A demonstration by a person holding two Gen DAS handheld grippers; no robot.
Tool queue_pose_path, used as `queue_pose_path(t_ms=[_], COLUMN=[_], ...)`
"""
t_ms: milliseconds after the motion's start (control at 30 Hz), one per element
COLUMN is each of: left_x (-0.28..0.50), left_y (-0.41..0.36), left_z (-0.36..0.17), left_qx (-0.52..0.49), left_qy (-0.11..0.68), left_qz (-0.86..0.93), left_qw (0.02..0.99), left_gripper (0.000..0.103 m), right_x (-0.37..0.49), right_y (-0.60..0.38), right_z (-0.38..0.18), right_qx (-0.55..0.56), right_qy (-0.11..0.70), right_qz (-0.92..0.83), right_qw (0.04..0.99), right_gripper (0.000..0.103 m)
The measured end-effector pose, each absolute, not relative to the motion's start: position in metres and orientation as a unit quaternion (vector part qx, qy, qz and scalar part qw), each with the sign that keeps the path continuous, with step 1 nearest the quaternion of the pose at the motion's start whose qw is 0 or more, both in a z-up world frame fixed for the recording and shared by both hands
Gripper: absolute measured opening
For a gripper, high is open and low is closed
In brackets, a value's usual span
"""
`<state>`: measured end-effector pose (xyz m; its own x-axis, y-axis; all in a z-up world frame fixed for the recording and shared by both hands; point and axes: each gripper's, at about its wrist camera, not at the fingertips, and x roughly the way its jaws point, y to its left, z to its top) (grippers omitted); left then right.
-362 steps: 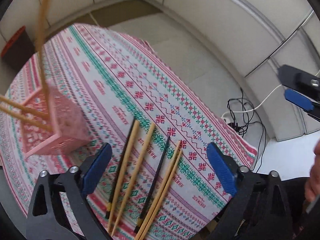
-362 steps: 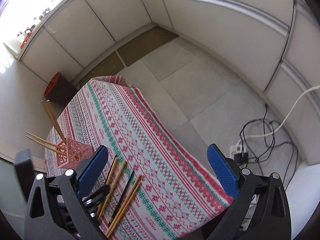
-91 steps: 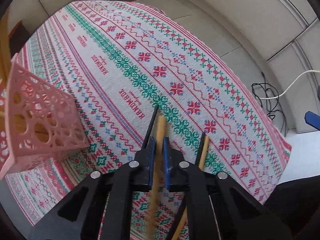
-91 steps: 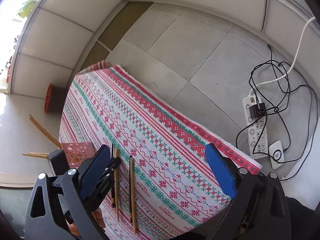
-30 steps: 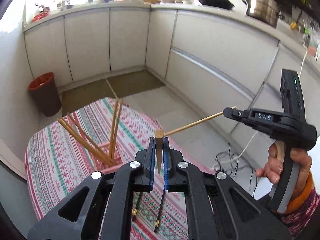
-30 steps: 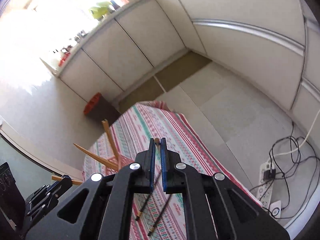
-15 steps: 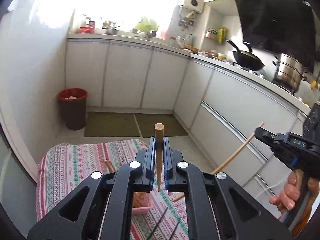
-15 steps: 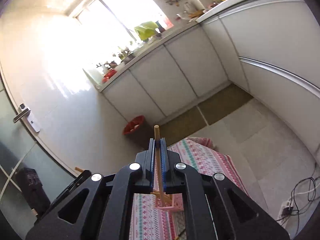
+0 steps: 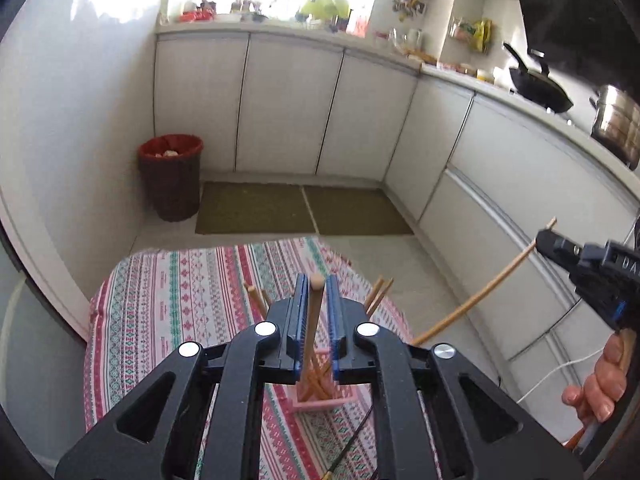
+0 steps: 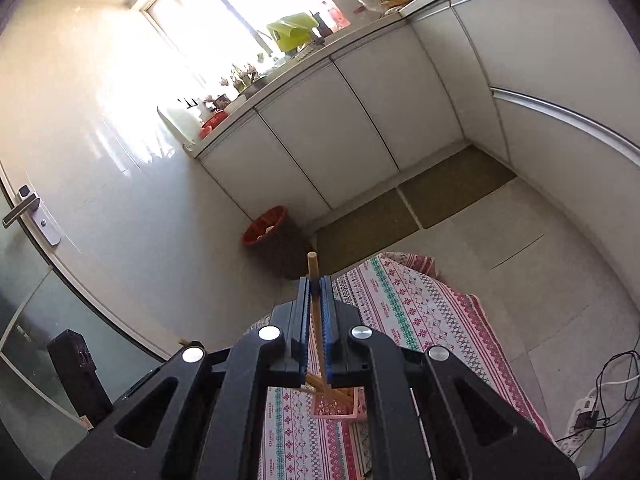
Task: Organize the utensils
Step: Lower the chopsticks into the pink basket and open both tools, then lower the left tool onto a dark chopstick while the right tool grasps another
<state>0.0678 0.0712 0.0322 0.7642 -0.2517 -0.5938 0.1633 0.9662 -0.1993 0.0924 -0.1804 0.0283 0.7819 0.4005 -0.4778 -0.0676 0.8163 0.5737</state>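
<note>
My left gripper point(image 9: 316, 320) jaws just opened, wooden chopstick point(image 9: 311, 332) loose between them above pink holder point(image 9: 320, 398). Right gripper point(image 10: 316, 322) clamps second chopstick point(image 10: 315, 300).

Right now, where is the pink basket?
In the left wrist view the pink basket sits on the patterned tablecloth, low and central, just below the left gripper, with chopsticks inside.

Left gripper point(image 9: 317, 300) pitched down, jaws just opened a crack, pads clear of the chopstick point(image 9: 312, 328) standing between them. Right gripper point(image 10: 316, 300) also angled down, jaws clamped tight on a chopstick point(image 10: 314, 280). Right hand point(image 9: 596, 384) wraps its handle at the left view's edge.
</note>
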Motion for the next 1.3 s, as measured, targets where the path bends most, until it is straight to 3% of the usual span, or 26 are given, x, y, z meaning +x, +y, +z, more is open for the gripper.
queue_pose_path(t_ms=[33,67,200,333,500,600,633,667,800,1000,1067,1167,1300], left_x=[0.068,0.068,0.061,0.057,0.057,0.058,0.058,0.058,0.058,0.058,0.057,0.057,0.056], left_y=[0.073,0.075,0.089,0.107,0.115,0.114,0.113,0.111,0.109,0.1,0.096,0.091,0.086], left_z=[0.03,0.029,0.036,0.042,0.042,0.04,0.04,0.04,0.039,0.035,0.033,0.031,0.029], left_qx=[-0.072,-0.078,-0.096,-0.119,-0.125,-0.12,-0.118,-0.115,-0.112,-0.101,-0.096,-0.09,-0.083], left_qy=[0.328,0.327,0.307,0.291,0.294,0.3,0.302,0.303,0.303,0.31,0.313,0.317,0.319], left_qz=[-0.108,-0.108,-0.099,-0.085,-0.075,-0.075,-0.076,-0.078,-0.079,-0.08,-0.08,-0.08,-0.076], left_qw=[0.936,0.936,0.942,0.946,0.945,0.943,0.943,0.943,0.943,0.942,0.942,0.941,0.941], left_gripper=[0.032,0.035,0.039,0.051,0.054,0.054,0.055,0.055,0.059,0.064,0.066,0.069,0.078], right_x=[0.095,0.098,0.107,0.116,0.128,0.139,0.142,0.142,0.139,0.132,0.131,0.126,0.116], right_y=[-0.177,-0.174,-0.162,-0.15,-0.131,-0.12,-0.119,-0.119,-0.119,-0.131,-0.134,-0.136,-0.135], right_z=[0.026,0.024,0.016,0.008,-0.01,-0.027,-0.033,-0.036,-0.037,-0.034,-0.034,-0.032,-0.028], right_qx=[0.273,0.271,0.263,0.25,0.234,0.228,0.236,0.24,0.23,0.24,0.243,0.228,0.197], right_qy=[0.307,0.31,0.319,0.33,0.357,0.383,0.389,0.39,0.386,0.384,0.382,0.38,0.374], right_qz=[0.129,0.128,0.124,0.119,0.119,0.128,0.132,0.13,0.121,0.11,0.105,0.094,0.08], right_qw=[0.903,0.902,0.902,0.903,0.896,0.886,0.881,0.88,0.885,0.885,0.885,0.892,0.903], right_gripper=[0.005,0.005,0.005,0.005,0.006,0.02,0.041,0.046,0.047,0.057,0.066,0.068,0.077])
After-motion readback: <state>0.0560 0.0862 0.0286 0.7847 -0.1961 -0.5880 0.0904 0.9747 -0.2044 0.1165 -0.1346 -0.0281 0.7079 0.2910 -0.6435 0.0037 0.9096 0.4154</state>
